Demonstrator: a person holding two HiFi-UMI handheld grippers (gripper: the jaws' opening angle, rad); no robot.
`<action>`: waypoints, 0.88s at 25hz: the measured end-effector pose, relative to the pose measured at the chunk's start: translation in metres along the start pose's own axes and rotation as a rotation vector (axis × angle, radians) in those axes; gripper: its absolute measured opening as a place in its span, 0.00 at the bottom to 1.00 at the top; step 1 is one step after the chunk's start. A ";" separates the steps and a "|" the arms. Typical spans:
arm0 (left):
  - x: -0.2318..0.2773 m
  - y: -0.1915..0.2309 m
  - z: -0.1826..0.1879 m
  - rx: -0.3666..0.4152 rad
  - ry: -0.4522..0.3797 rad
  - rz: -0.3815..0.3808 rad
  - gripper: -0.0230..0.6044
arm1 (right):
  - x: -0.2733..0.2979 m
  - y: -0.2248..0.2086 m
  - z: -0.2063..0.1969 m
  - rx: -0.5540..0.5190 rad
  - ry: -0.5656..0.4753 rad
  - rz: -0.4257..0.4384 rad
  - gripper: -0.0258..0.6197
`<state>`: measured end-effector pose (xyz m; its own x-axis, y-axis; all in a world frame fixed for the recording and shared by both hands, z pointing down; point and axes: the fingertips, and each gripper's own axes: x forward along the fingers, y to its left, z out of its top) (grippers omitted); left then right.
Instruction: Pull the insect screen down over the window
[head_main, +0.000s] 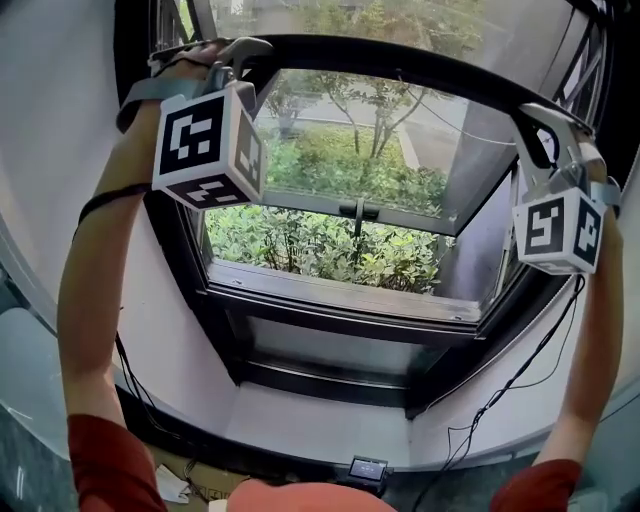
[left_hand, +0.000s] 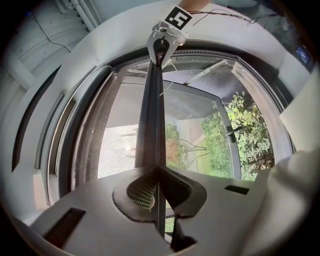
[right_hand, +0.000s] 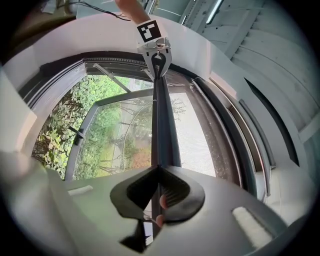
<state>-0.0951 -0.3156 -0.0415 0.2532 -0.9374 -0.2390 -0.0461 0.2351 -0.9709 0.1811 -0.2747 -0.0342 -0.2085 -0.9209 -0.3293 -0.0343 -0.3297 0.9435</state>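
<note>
Insect screen: its mesh (left_hand: 117, 150) covers only the upper part of the window frame (head_main: 330, 290) and ends at a dark pull bar (head_main: 400, 62) running across near the frame's top.
Left gripper (head_main: 235, 50): jaws almost together, clamped on the pull bar at the frame's left side, with its marker cube (head_main: 208, 145) beneath.
Right gripper (head_main: 540, 115): jaws almost together, pinching the same bar at the frame's right side.
Opening below the bar: uncovered; the glass sash (head_main: 350, 140) is swung outward from the frame, with a handle (head_main: 358, 212) on its lower rail.
Shrubs (head_main: 330, 245): outside, beyond the frame.
Sill (head_main: 320, 425): white, under the frame, with a small device (head_main: 367, 467) at its near edge.
</note>
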 end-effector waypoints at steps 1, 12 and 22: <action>-0.001 -0.004 0.000 -0.002 -0.001 0.002 0.08 | -0.002 0.004 0.000 0.003 0.002 0.002 0.09; -0.017 -0.052 0.001 -0.023 -0.014 -0.036 0.08 | -0.021 0.051 0.004 0.031 0.011 0.040 0.09; -0.029 -0.096 -0.002 -0.025 -0.016 -0.069 0.07 | -0.034 0.091 0.008 0.063 0.012 0.093 0.09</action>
<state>-0.0998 -0.3116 0.0584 0.2724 -0.9469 -0.1711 -0.0524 0.1630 -0.9852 0.1768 -0.2713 0.0634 -0.2022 -0.9494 -0.2402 -0.0772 -0.2290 0.9704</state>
